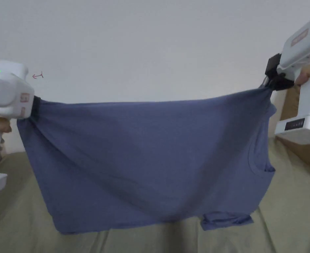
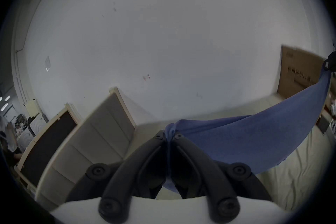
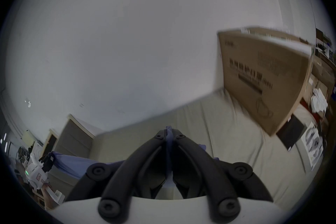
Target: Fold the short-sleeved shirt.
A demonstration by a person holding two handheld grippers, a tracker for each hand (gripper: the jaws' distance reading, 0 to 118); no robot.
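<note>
The blue-violet short-sleeved cotton shirt (image 1: 144, 158) hangs in the air in front of me, stretched sideways between my two tools, its long axis running left to right. The neckline sits at my right end, one sleeve dangles below near that same end, and the hem edge is at my left. Its lowest edge seems to hang just above or barely touching the olive-green bed sheet (image 1: 293, 210); I cannot tell which.

My left hand-held gripper (image 1: 35, 107) is clamped on the hem-side top corner: in the left gripper view both black jaws are pressed together with a bunch of blue cloth squeezed between them. My right hand-held gripper (image 1: 272, 85) has its jaws closed likewise on the shoulder-side corner, a thin strip of cloth showing between the tips in the right gripper view. It sits a little higher than the left, so the top edge slopes up toward my right.

The shirt falls straight down from both tools, so each hand is equally at its corner. I judge the next move is to lower the cloth flat onto the bed, keeping the top edge taut. Beyond it stand a plain white wall (image 1: 151, 42) and a brown cardboard box (image 1: 289, 108) at my right.
</note>
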